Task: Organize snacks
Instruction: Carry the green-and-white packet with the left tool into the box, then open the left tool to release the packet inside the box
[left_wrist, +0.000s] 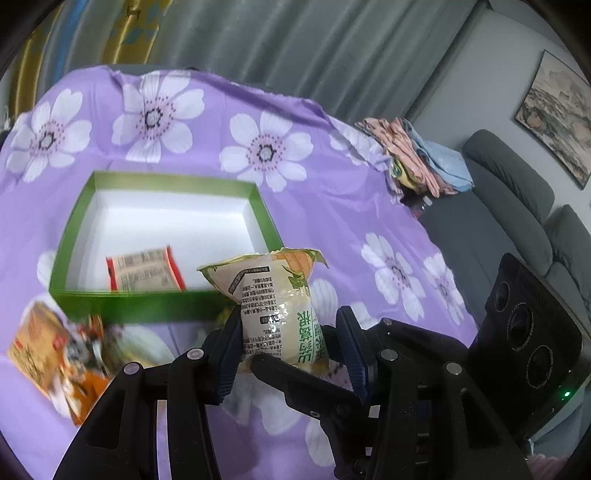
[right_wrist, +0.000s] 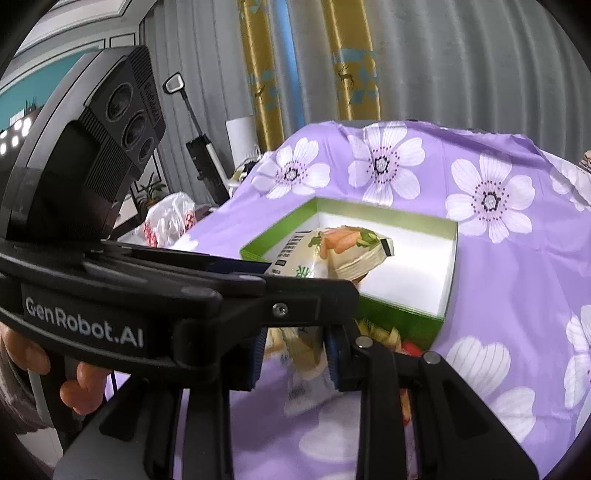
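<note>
Purple flowered tablecloth (left_wrist: 332, 206) covers the whole table, with a green box (left_wrist: 88, 206) with a white inside sitting toward the far left. A red-edged snack packet (left_wrist: 144, 275) lies flat at the box's near side. The left gripper (left_wrist: 291, 350) is clamped on a pale yellow snack bag (left_wrist: 269, 295), held up over the box's near right corner. The right gripper (right_wrist: 295, 356) straddles another pale packet (right_wrist: 306, 380) on the cloth, can't tell if it's pinching it. An orange snack packet (left_wrist: 48, 350) lies near left.

Glossy plastic film is crinkling on the pale snack packet (left_wrist: 275, 295). Beside it, the green box (left_wrist: 162, 295) is showing matt cardboard, white inside. Beneath it, the purple floral cloth (left_wrist: 332, 206) is lying smooth, faintly sheened.
</note>
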